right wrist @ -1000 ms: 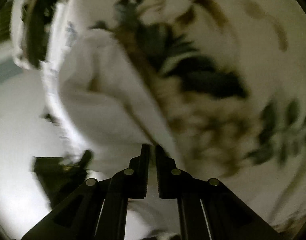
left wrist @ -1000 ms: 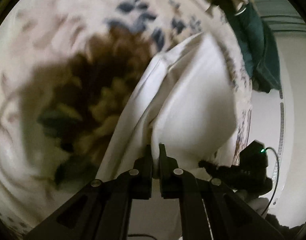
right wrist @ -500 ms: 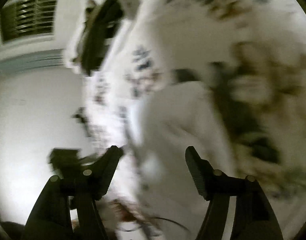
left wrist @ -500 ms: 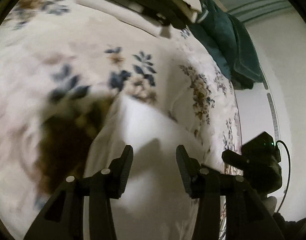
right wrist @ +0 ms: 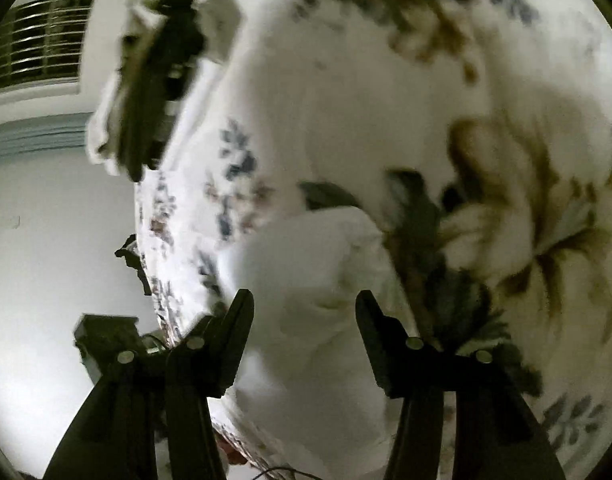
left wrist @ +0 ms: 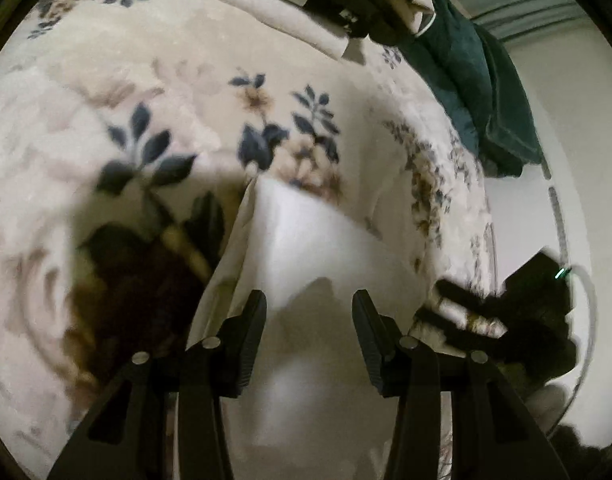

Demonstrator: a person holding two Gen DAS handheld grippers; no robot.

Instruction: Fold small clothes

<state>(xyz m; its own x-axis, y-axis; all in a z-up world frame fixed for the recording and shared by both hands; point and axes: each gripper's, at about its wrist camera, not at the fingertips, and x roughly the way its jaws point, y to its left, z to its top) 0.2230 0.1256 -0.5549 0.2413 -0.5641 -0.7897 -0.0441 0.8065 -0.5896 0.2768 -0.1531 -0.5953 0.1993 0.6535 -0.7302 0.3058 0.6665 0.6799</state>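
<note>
Both your left tongs (left wrist: 308, 306) and right tongs (right wrist: 303, 306) hover released over the white garment (left wrist: 326, 248) lying on the floral bed (left wrist: 185, 80); regrip matching edges squarely before the next fold.

Matte black jaws, seemingly ribbed inside, silver pivot screws.

A soft cream bed cover with blue and brown flower prints (left wrist: 209, 92) carries a small white folded cloth (left wrist: 306, 240) in its middle; a dark green towel (left wrist: 466, 80) and a rolled beige cloth (left wrist: 265, 12) lie at its far edge.
</note>
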